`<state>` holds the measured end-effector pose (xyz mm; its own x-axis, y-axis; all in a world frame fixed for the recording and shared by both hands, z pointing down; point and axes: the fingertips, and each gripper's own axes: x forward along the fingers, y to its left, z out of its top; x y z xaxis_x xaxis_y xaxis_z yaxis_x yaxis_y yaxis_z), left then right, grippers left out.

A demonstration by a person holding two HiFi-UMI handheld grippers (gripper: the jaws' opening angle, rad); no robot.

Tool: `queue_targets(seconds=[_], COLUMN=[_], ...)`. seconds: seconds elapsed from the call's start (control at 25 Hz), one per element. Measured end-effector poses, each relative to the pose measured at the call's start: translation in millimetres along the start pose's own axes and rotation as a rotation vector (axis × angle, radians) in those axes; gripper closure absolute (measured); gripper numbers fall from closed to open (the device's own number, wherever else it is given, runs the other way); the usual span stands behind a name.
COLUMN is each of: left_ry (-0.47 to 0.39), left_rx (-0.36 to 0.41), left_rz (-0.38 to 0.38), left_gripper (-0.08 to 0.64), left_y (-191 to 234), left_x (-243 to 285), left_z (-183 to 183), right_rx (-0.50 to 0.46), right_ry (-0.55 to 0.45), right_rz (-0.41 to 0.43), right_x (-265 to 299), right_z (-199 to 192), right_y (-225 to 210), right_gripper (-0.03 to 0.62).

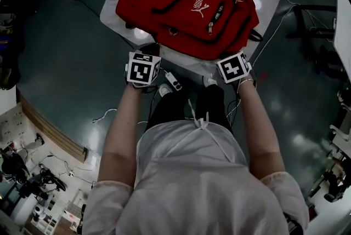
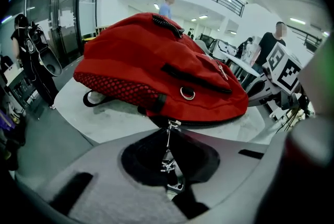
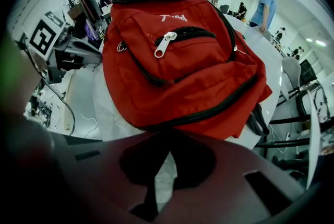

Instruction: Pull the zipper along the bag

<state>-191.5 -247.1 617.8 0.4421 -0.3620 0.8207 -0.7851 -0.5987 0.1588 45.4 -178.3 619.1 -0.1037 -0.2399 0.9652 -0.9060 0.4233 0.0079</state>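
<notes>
L hand-held gripper (image 2: pixel 169 128) closed on zipper pull (image 2: pixel 168 154) at lower edge of red backpack (image 2: pixel 156 61). R hand-held gripper (image 3: pixel 167 134) pinches its bottom edge, lower center, over worktop (image 3: pixel 112 113).

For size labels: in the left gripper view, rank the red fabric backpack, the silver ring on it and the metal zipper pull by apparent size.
Largest: red fabric backpack.
Then: metal zipper pull, though it is nearest the camera, so its rank over the ring is unsure.
Smallest: silver ring.

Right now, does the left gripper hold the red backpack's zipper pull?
Yes: the left gripper pinches the metal zipper pull of the red backpack.
</notes>
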Motion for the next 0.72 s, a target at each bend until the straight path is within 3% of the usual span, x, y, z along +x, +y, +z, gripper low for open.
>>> queue_targets(seconds=[0.28,0.48,0.72], left_ry=[-0.053,-0.074,-0.135], left_rx=[-0.039,-0.061,-0.091], left_rz=[0.056,0.070,0.076], left_gripper=[0.522,0.393,0.388], left_y=[-3.6,-12.0,-23.2], left_x=[0.3,-4.2,-26.9], left_z=[-3.7,-0.5,10.4], right_rx=[0.016,0.013,0.018], right_ry=[-0.024,-0.010,-0.085], right_rz=[-0.019,-0.047,-0.029], right_x=[-1.6,-1.2,-27.4], right_z=[-0.7,-2.2,5.0], right_y=[0.6,0.5,0.8], right_gripper=[0.565,0.566,0.565])
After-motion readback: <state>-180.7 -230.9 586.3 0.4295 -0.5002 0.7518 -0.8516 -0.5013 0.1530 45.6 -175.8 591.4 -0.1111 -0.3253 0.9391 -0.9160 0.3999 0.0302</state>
